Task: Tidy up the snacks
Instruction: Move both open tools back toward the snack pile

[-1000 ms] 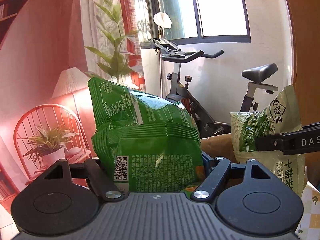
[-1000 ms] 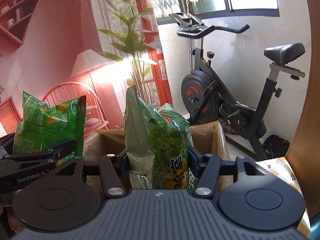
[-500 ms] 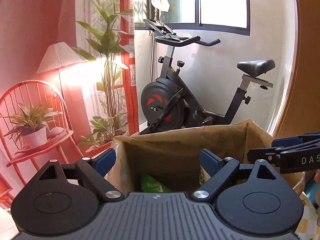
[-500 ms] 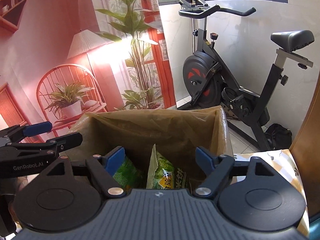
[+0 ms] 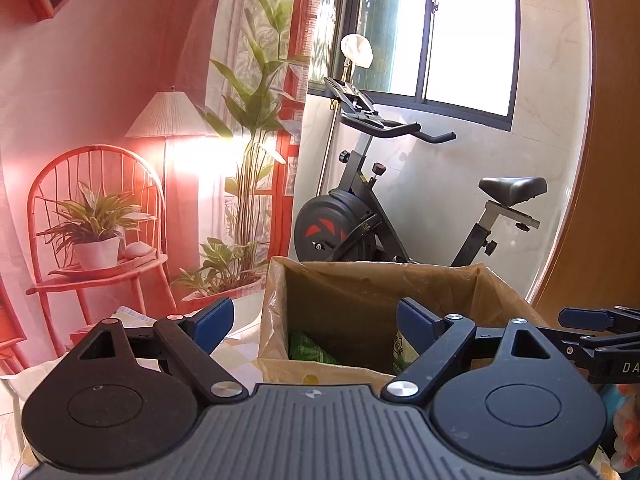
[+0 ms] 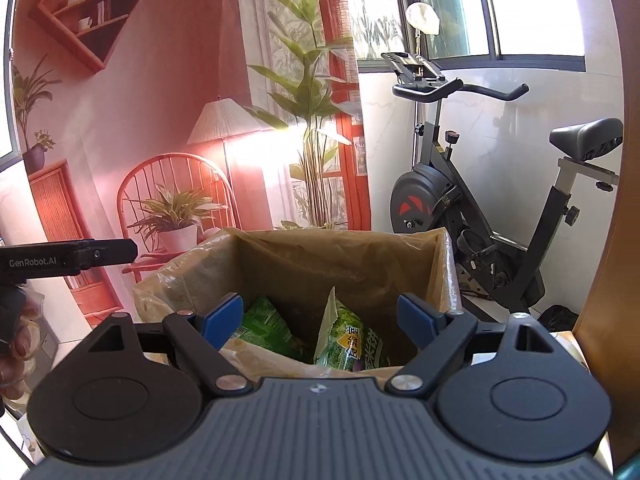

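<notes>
Blue pads are tipping both grippers, and both are standing wide apart with nothing between them. The left gripper [image 5: 311,318] is hovering at the near rim of the cardboard box [image 5: 360,292], its left finger [image 5: 214,318] hanging outside the box's left wall and the other finger over the opening; it is touching nothing that can be seen. The right gripper [image 6: 320,314] is likewise spread wide and gripping nothing, poised above the same box [image 6: 320,264], and its own tip is showing at the right edge of the left wrist view.

Two grippers, one box, two snack bags are showing. The box, lined with a clear plastic sheet [image 6: 168,280] folded over its rim, is holding both bags: the dark green snack bag [image 6: 266,326] is lying tilted against the left side, and the pale green snack bag [image 6: 346,338] with yellow lettering is standing nearly upright just beside it at the middle. From the left wrist view only slivers of each are peeking above the near wall.

One exercise bike [image 6: 472,200] is standing behind the box, against the white wall under the window.
</notes>
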